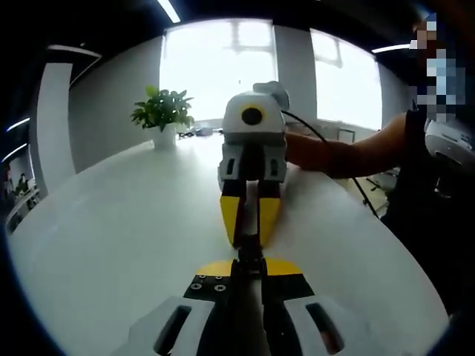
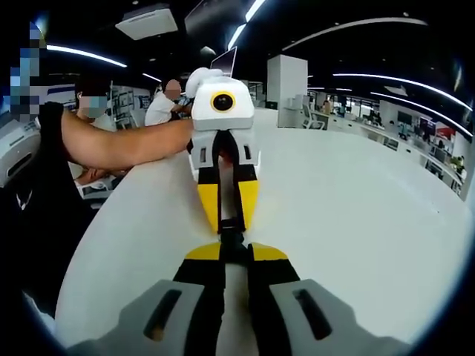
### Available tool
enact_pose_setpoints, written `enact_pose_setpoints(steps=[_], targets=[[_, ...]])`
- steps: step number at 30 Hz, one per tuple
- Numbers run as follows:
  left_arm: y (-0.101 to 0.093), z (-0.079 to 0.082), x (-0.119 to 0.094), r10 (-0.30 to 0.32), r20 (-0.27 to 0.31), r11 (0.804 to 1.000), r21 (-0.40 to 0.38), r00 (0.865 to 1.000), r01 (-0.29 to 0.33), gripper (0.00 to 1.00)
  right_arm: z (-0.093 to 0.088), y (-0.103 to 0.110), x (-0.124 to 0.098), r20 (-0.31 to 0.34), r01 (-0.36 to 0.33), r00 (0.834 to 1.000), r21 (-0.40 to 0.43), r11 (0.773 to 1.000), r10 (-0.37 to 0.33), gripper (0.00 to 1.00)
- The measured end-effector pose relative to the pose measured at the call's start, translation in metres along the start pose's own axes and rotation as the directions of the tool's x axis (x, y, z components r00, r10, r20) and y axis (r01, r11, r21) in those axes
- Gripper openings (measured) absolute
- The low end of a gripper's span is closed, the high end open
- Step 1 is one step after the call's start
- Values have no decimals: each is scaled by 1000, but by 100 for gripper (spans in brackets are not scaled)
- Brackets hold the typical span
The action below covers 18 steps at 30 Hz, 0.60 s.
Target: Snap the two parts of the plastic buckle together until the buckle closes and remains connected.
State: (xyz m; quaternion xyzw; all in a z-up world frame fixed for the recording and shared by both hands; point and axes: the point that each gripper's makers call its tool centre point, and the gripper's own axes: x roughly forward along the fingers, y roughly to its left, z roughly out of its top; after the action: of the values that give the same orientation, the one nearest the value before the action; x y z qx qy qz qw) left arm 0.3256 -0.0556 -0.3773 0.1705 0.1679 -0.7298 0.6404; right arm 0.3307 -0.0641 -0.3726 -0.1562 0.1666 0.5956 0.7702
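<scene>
A black plastic buckle (image 1: 251,256) hangs just above the white table (image 1: 111,237), pinched between two yellow-tipped grippers that face each other tip to tip. My left gripper (image 1: 249,270) rises from the bottom of the left gripper view, shut on the near end of the buckle. The right gripper (image 1: 250,239) meets it from the far side. In the right gripper view, my right gripper (image 2: 231,254) is shut on its end of the buckle (image 2: 231,237), with the left gripper (image 2: 231,225) opposite. The two buckle parts touch; whether they are latched is hidden.
A potted plant (image 1: 163,117) stands at the table's far left edge. A person's forearm (image 1: 349,156) reaches in from the right with a black cable (image 1: 319,133) above it. In the right gripper view, the arm (image 2: 119,144) comes from the left and people sit behind.
</scene>
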Motion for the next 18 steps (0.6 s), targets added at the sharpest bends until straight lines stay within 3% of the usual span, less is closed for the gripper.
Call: enact_pose_setpoints(steps=[2,18], targets=[[-5,-1,3,-10,-23,1000,2,1000,10,8,-1,3,3,-8,-3,1000,12,1000,3,9],[-1,1,6,1,-9,1000,-7,1000,-1,9,0,6,-1,4,-3,1000,-8,1000,3,9]])
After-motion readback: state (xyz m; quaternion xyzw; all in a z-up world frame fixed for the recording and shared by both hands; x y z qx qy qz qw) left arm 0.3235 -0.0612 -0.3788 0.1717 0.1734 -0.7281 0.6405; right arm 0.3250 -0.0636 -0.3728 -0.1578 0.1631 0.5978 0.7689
